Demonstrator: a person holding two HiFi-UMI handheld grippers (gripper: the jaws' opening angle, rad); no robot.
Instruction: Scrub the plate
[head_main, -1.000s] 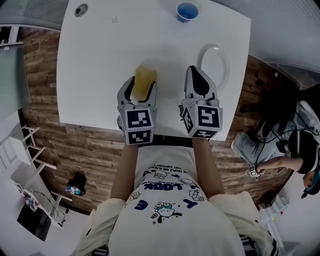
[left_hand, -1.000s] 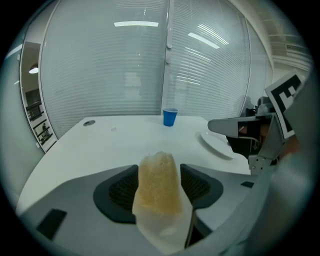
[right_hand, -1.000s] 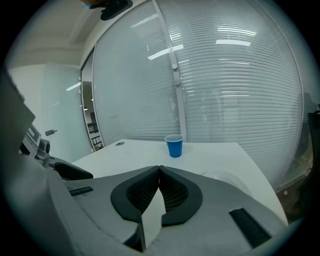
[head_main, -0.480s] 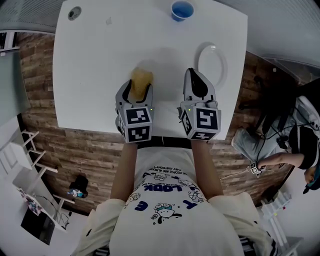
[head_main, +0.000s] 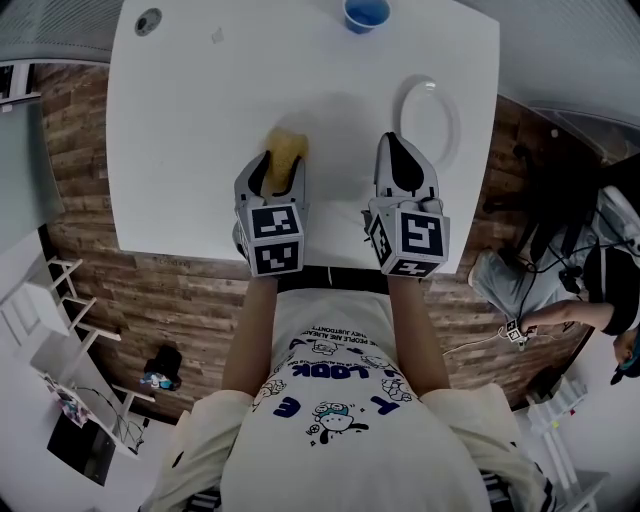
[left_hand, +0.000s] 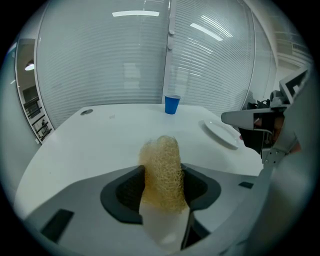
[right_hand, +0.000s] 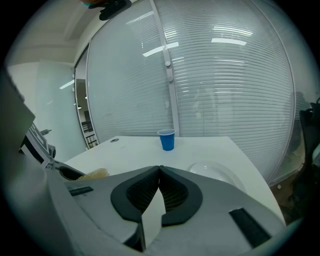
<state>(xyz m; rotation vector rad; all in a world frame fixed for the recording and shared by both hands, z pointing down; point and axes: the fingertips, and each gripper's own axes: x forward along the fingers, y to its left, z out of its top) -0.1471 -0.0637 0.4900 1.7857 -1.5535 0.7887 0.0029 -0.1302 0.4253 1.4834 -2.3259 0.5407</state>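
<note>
A tan fibrous scrubber (left_hand: 161, 170) stands upright between the pads of my left gripper (left_hand: 161, 184). The jaws have just been closing and both pads now press on it. From the head view the scrubber (head_main: 284, 150) pokes out ahead of the left gripper (head_main: 278, 168) over the white table (head_main: 190, 120). The white plate (head_main: 426, 113) lies empty at the table's right side, just beyond my right gripper (head_main: 404, 160). That gripper (right_hand: 159, 171) is shut with nothing in it; the plate (right_hand: 216, 172) sits ahead of it to the right.
A blue paper cup (head_main: 366, 14) stands at the table's far edge, also seen as the cup (left_hand: 172, 104) in the left gripper view. A small round hole (head_main: 148, 19) marks the far left corner. A seated person (head_main: 590, 290) is to the right, off the table.
The left gripper has sunk a little over the scrubber and its jaws have narrowed onto it. The right gripper stays where it was.
</note>
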